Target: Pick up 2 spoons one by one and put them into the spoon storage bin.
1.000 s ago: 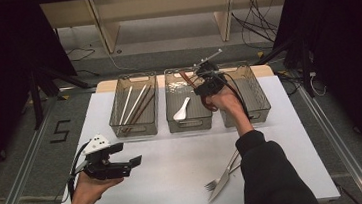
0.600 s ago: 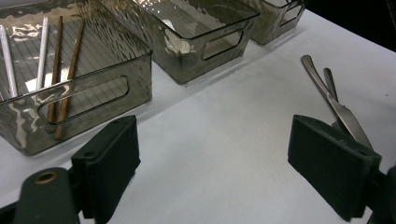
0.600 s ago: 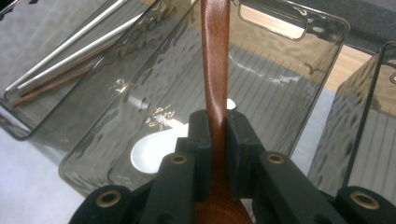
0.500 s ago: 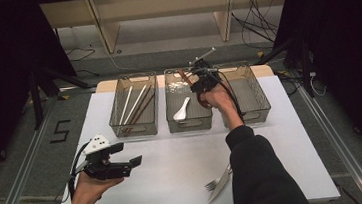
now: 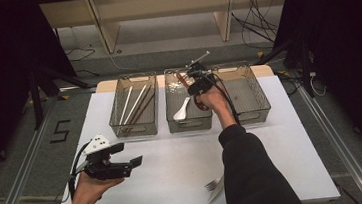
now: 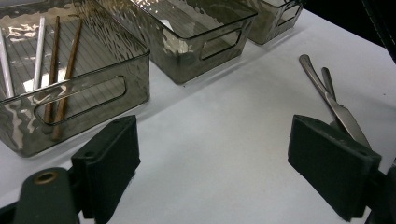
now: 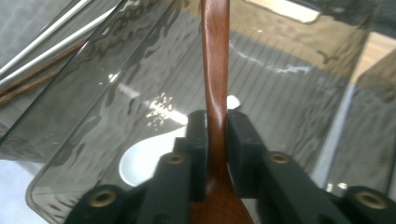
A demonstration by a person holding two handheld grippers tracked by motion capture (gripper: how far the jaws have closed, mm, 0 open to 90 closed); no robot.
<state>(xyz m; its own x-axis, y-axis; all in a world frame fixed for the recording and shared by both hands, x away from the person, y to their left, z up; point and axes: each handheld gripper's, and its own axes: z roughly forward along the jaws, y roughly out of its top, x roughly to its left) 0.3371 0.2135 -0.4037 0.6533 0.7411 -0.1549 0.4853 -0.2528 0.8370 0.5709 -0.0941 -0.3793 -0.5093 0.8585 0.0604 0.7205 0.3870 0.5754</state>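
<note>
High view: placing step, right gripper (image 5: 190, 79) over middle bin (image 5: 189, 124), wooden spoon (image 5: 182, 78) at its 12 o'clock end; left gripper view: left gripper (image 6: 212, 172) spread, empty; right gripper view: jaws just loosened yet flanking spoon; next, lower, release beside white spoon (image 7: 144, 158).

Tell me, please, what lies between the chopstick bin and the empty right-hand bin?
In the high view, the middle bin sits between them, holding a white spoon.
</note>
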